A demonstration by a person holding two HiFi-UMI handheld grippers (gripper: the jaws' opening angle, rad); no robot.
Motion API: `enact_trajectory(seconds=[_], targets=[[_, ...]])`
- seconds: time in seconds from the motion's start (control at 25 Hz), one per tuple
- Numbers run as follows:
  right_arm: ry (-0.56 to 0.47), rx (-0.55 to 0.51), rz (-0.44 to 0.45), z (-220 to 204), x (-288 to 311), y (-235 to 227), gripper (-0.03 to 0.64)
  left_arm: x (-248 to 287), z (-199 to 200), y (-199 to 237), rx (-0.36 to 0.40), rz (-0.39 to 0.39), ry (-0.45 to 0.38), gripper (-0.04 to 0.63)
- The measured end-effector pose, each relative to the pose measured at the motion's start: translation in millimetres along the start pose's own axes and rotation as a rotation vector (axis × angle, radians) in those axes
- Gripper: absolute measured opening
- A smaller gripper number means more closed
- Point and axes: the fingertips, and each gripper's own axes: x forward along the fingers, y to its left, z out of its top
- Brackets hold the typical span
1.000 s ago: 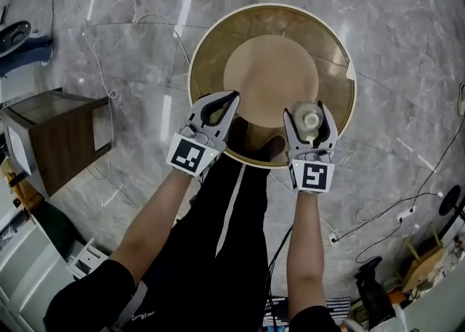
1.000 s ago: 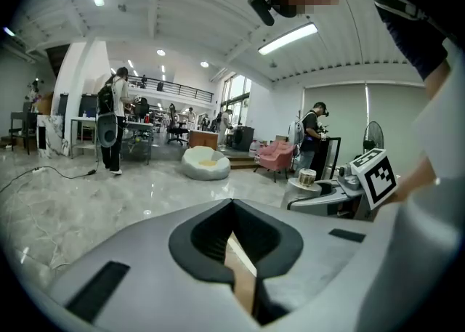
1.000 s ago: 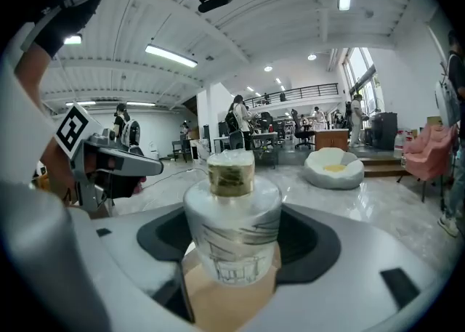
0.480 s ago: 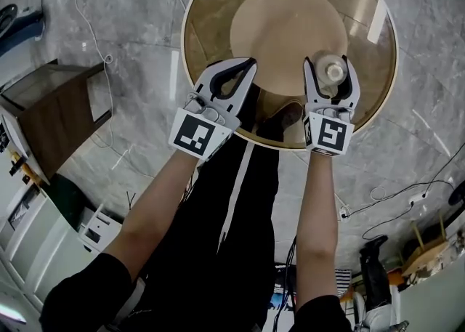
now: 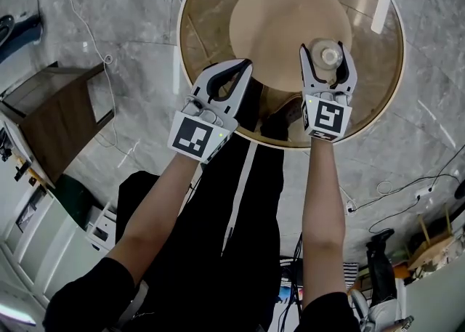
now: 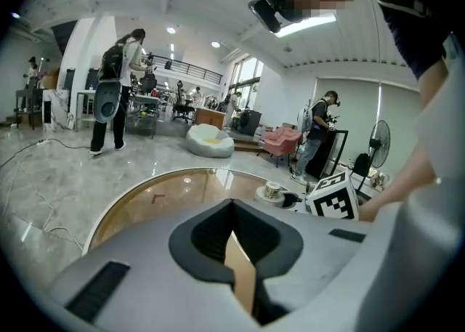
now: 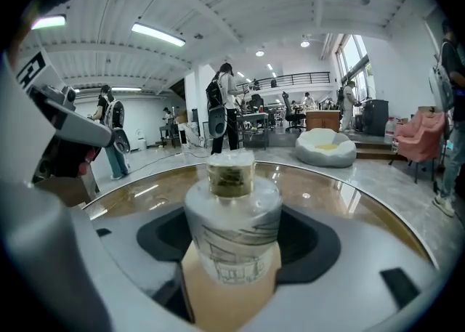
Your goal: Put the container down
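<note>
The right gripper [image 5: 326, 50] has its jaws clenched on the frosted white glass container [image 7: 232, 230], a squat round bottle with a dull gold cap and a faint line drawing on its side. It stands upright between the dark jaw pads, gripped at its body with the cap above them. From the head view it sits over the near right edge of the pale beige disc [image 5: 280, 22] at the middle of the round glass-topped counter [image 5: 207, 11]. Whether its base touches that surface cannot be told.

The left gripper [image 5: 237, 69] has its jaws pressed together with nothing between them; only a sliver of beige shows through the slit where they meet. It hovers at the counter's near left edge, level with the right gripper and apart from it. Each gripper carries a cube with a black-and-white square marker at its rear, and a bare forearm runs back from each.

Below the arms are the person's black trousers [image 5: 243, 200]. The counter has a cream rim and stands on a grey marbled floor [image 5: 138, 83], where white cables [image 5: 91, 33] trail. A dark wooden cabinet [image 5: 62, 109] stands to the left. Across the hall, a white beanbag [image 6: 208, 139] and a pink armchair [image 6: 282, 142] stand among several people.
</note>
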Motion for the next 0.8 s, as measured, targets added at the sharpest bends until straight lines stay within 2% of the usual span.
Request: enact_trajectory(seconds=[0.4,0.6,0.8], targets=[[0.011,-0.039,-0.009,-7.8,4.7,4.9,0.337,3.0,-6.2,3.3,-0.012,0.004,0.003,0.025],[0.012,-0.035,-0.017,-7.4,5.6,4.2,0.337,5.2,-1.0,1.6,0.006,-0.003,-0.009,0.025],[0.005,-0.037,0.011,-4.2,-0.5,6.4,0.337,3.2,-0.1,-0.3,-0.008,-0.003,-0.006,0.025]])
